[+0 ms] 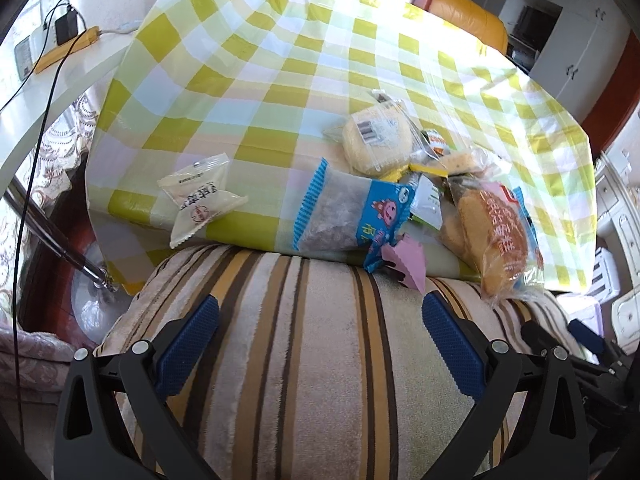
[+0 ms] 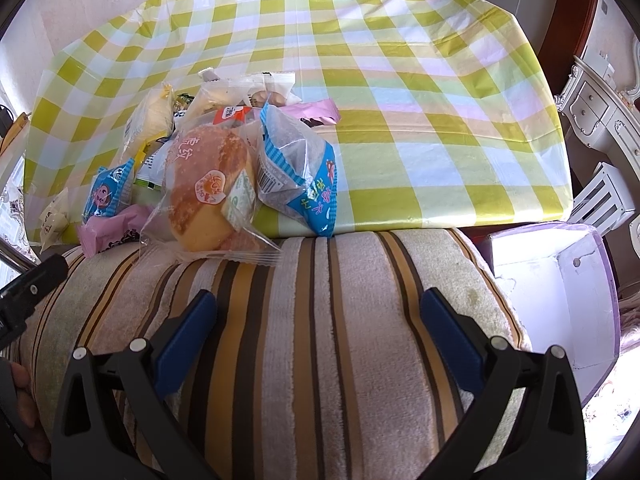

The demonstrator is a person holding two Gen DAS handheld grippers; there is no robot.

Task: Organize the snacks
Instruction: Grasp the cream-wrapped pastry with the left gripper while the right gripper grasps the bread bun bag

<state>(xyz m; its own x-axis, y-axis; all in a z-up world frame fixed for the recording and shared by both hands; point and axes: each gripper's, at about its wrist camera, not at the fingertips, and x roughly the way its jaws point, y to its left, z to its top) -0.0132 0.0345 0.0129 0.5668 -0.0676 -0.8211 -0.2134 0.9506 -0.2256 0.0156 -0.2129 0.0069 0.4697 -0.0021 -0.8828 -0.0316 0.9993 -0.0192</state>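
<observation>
A heap of wrapped snacks lies at the near edge of the checked tablecloth (image 1: 280, 72) (image 2: 400, 80). In it are a blue-ended packet (image 1: 344, 212) (image 2: 304, 168), a round brown bun in clear wrap (image 1: 492, 236) (image 2: 208, 188), a pale round cake (image 1: 376, 140) and pink wrappers (image 1: 404, 264) (image 2: 116, 232). A cream sachet (image 1: 200, 200) lies apart to the left. My left gripper (image 1: 320, 320) stands open over the striped cushion, short of the heap. Open too, my right gripper (image 2: 318, 316) hovers above the same cushion, right of the bun. Neither holds anything.
A striped plush cushion (image 1: 320, 360) (image 2: 320, 340) fills the foreground below the table edge. A white and lilac open box (image 2: 560, 288) sits at the right. A power strip with cables (image 1: 66, 46) lies far left, beside a metal pole (image 1: 60, 240). White furniture (image 2: 600, 100) stands right.
</observation>
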